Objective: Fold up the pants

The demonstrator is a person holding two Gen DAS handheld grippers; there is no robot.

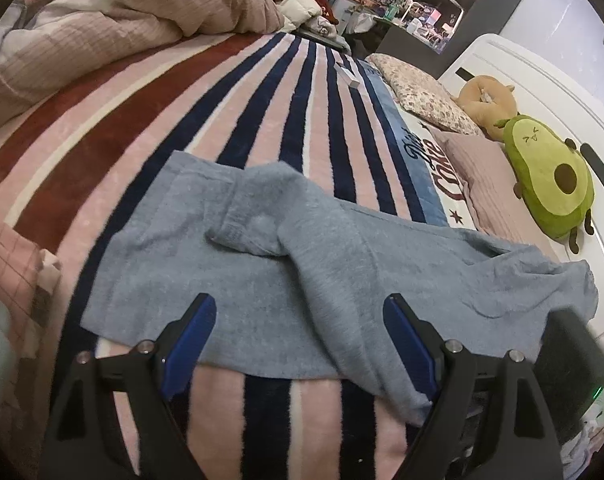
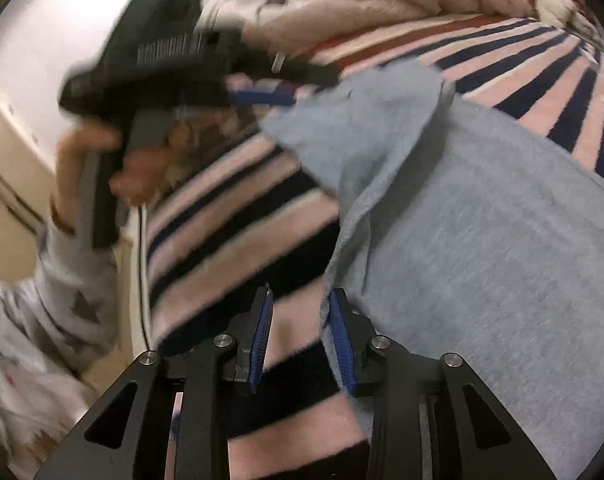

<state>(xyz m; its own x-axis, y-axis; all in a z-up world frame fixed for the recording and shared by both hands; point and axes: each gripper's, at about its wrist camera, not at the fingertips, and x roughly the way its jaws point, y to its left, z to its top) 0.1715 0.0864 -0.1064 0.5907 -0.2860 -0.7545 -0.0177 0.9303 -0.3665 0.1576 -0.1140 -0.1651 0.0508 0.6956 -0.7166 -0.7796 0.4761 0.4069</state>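
Grey-blue pants (image 1: 302, 264) lie crumpled across a striped pink, navy and red blanket (image 1: 261, 112) on a bed, one leg folded over the other. My left gripper (image 1: 299, 312) is open and empty just above the near edge of the pants. My right gripper (image 2: 299, 304) is open and empty, its fingers apart at the edge of the pants (image 2: 482, 260), one finger by the hem. The left gripper (image 2: 257, 96) shows blurred in the right wrist view, held in a hand above the far corner of the pants.
A rumpled beige duvet (image 1: 113, 28) fills the bed's far left. Pillows (image 1: 426, 88), an avocado plush (image 1: 550, 176) and a tan plush (image 1: 486, 100) lie by the white headboard (image 1: 542, 80) at right. A small white box (image 1: 348, 74) lies on the blanket.
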